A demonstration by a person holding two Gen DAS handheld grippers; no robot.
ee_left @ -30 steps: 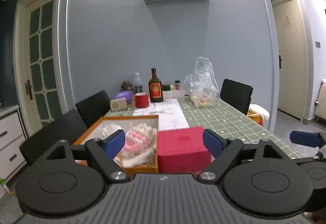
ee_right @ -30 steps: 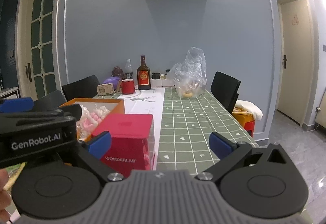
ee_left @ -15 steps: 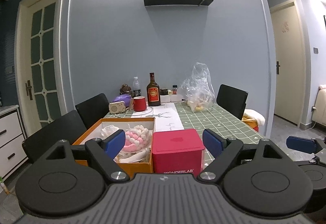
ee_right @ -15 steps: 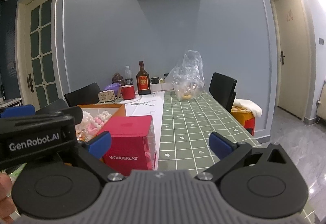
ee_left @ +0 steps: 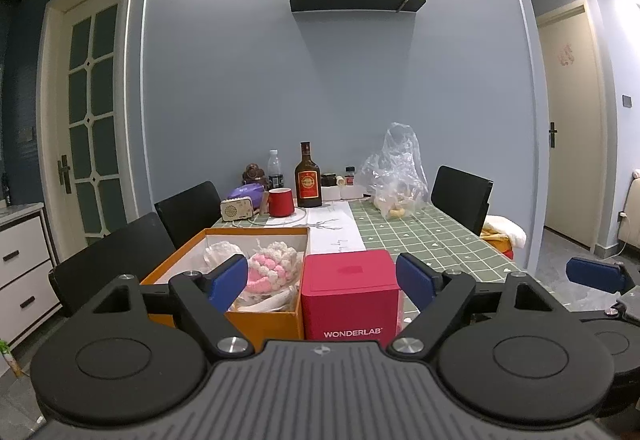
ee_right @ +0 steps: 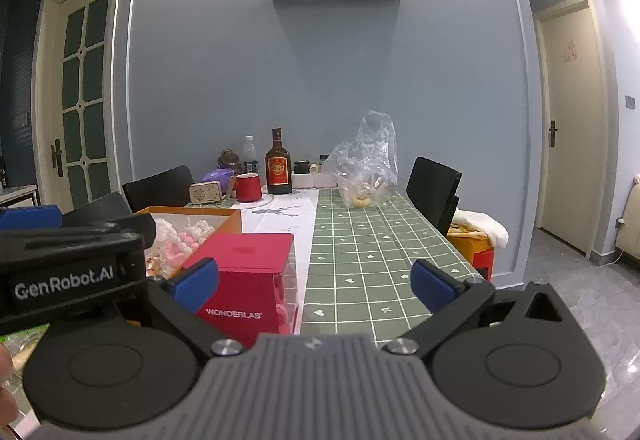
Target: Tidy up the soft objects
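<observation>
Green checked tablecloth (ee_left: 432, 236) sits lower and farther in both views than a second ago, so left gripper (ee_left: 322, 280) and right gripper (ee_right: 314, 282), both spread wide and empty, have backed off; pink-white fluffy soft items (ee_left: 272, 266) lie untouched in orange cardboard box (ee_left: 264, 320) beside red WONDERLAB box (ee_left: 350, 300).

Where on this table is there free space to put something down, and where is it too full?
Free: the green checked cloth between the red WONDERLAB box and the plastic bag, out to the right edge. The white runner behind the box is bare too. Crowded: the far end around the bottle and red mug, and the near left, where the orange box sits.
</observation>
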